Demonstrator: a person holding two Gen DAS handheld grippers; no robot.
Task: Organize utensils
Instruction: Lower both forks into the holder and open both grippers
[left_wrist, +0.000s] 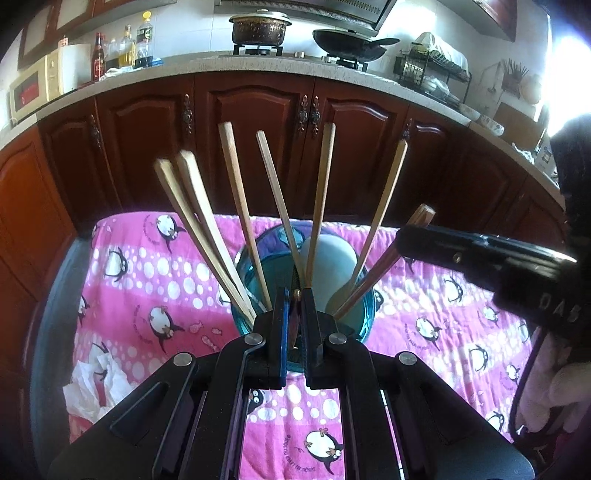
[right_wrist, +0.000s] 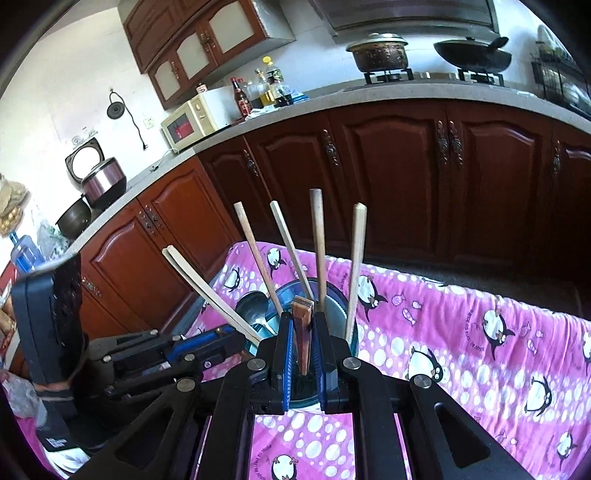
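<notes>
A blue glass cup (left_wrist: 364, 314) stands on the pink penguin towel (left_wrist: 147, 280) and holds several wooden chopsticks (left_wrist: 240, 206) fanned upward and a spoon (left_wrist: 341, 299). My left gripper (left_wrist: 294, 295) is shut on the cup's near rim. My right gripper (right_wrist: 303, 325) is shut on a dark brown chopstick (right_wrist: 303, 332) whose lower end goes into the cup (right_wrist: 352, 341). In the left wrist view that chopstick (left_wrist: 373, 273) slants up to the right gripper (left_wrist: 406, 236). The left gripper (right_wrist: 236, 338) shows at the cup's left in the right wrist view.
Crumpled white tissue (left_wrist: 96, 391) lies on the towel's near left corner. Dark wooden kitchen cabinets (left_wrist: 255, 140) and a countertop (left_wrist: 258, 64) with bottles, a pot and a wok stand behind the table.
</notes>
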